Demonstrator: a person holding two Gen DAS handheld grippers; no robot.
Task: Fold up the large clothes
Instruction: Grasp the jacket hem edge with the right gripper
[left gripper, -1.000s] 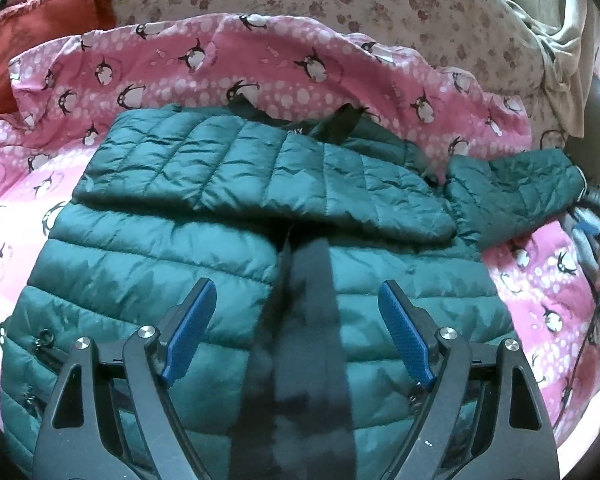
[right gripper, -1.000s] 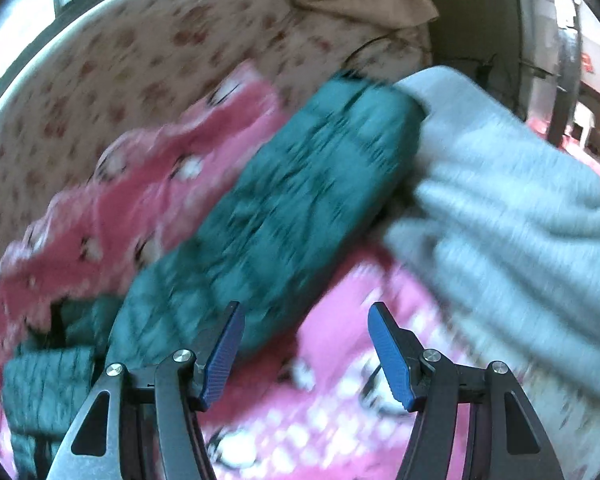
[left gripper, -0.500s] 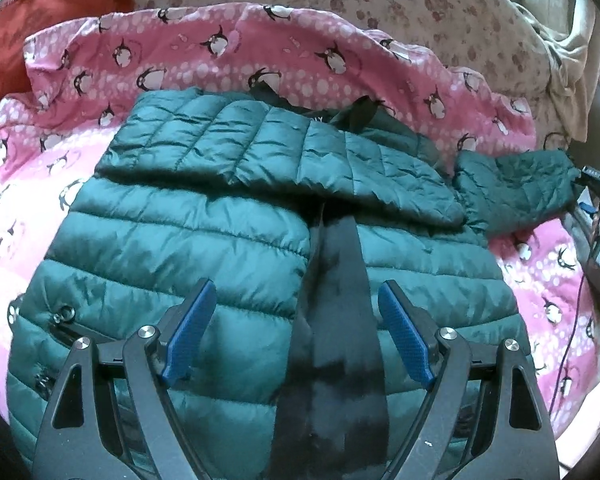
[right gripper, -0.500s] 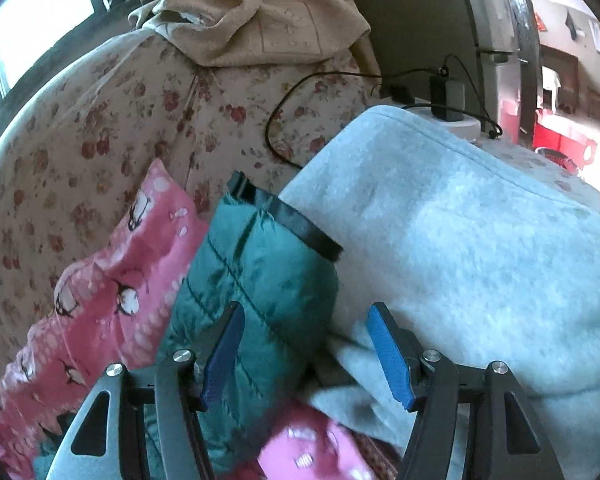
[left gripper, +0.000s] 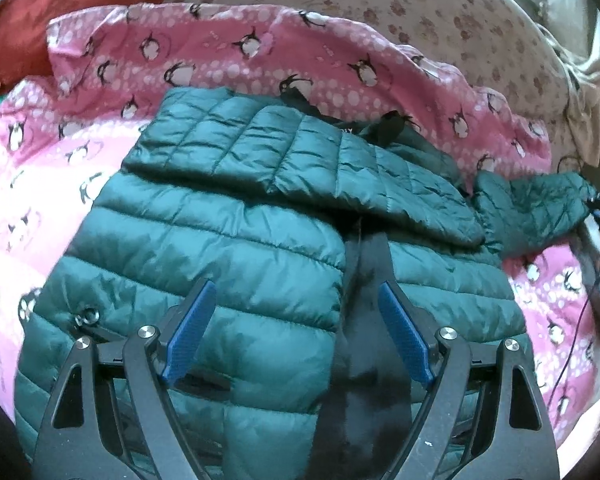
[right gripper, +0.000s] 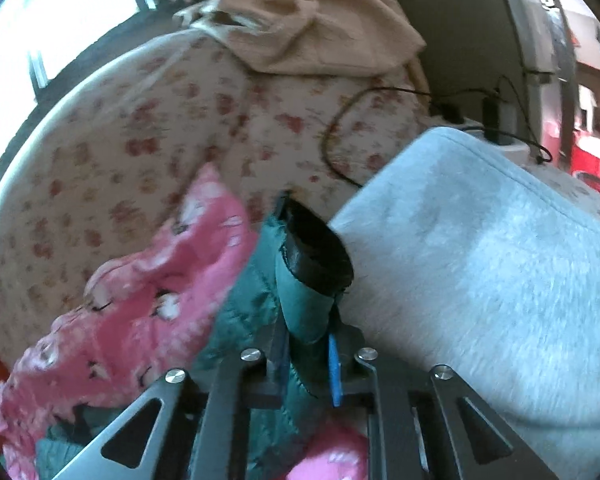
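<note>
A dark green quilted puffer jacket (left gripper: 220,248) lies spread on a pink penguin-print sheet (left gripper: 228,56). One sleeve is folded across its chest, and a black zipper band (left gripper: 370,360) runs down the front. My left gripper (left gripper: 296,316) hovers open above the jacket's lower front, nothing between its blue pads. The other sleeve (left gripper: 536,208) stretches out to the right. In the right wrist view my right gripper (right gripper: 310,354) is shut on that sleeve's cuff end (right gripper: 304,296), whose black-lined opening sticks up past the pads.
A pale blue fleece blanket (right gripper: 480,264) lies right beside the held cuff. A floral cover (right gripper: 148,128) backs the sheet, with a beige cloth (right gripper: 300,20) on top and a black cable (right gripper: 340,128) near a charger. A red cushion (left gripper: 60,12) sits at the far left.
My right gripper has shut on the sleeve cuff, which earlier lay between its open pads. In the left wrist view the jacket has drifted to the right and down.
</note>
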